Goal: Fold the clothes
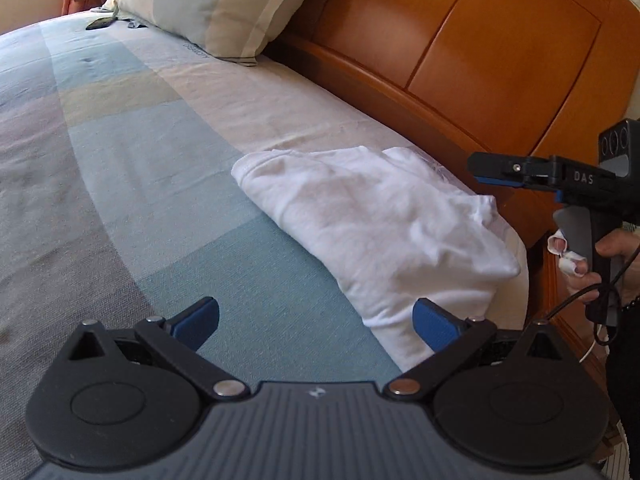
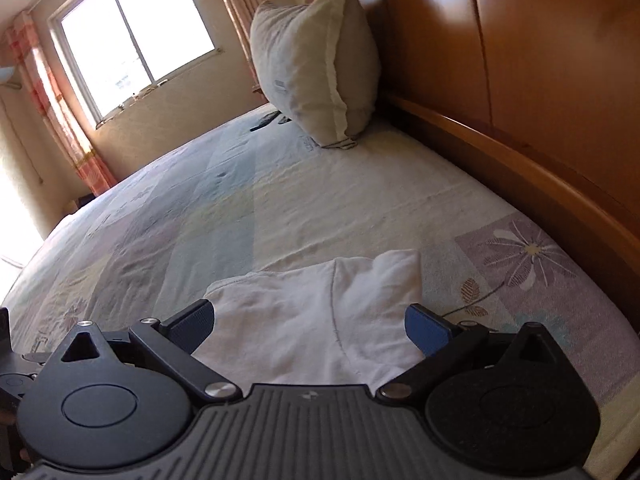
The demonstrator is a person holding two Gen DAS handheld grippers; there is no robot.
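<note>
The white shirt [image 1: 372, 220] lies folded into a loose bundle on the bed [image 1: 140, 152], at its right edge close to the wooden headboard [image 1: 460, 40]. In the right wrist view the same shirt [image 2: 312, 320] sits just ahead of the fingers, with a flap turned up at its far end.

The left tool [image 1: 316, 320] is spread wide and holds nothing; its right finger is just beside the near corner of the bundle. The right tool [image 2: 308, 326] is also spread and empty, hovering low over the shirt. Seen from the left camera, its fingers at the far right look nearly together, but its own camera shows a clear gap.

The main risk, as I judge it, is the bundle's position: it overhangs the edge of the bed on the right, so a push from the left tool could slide it off into the gap by the headboard. The folds look soft and uneven, so pinching only the top layer would likely pull the bundle open. The pillow [image 1: 216, 4] and a dark item [image 1: 100, 23] far away are well apart and should not interfere.
</note>
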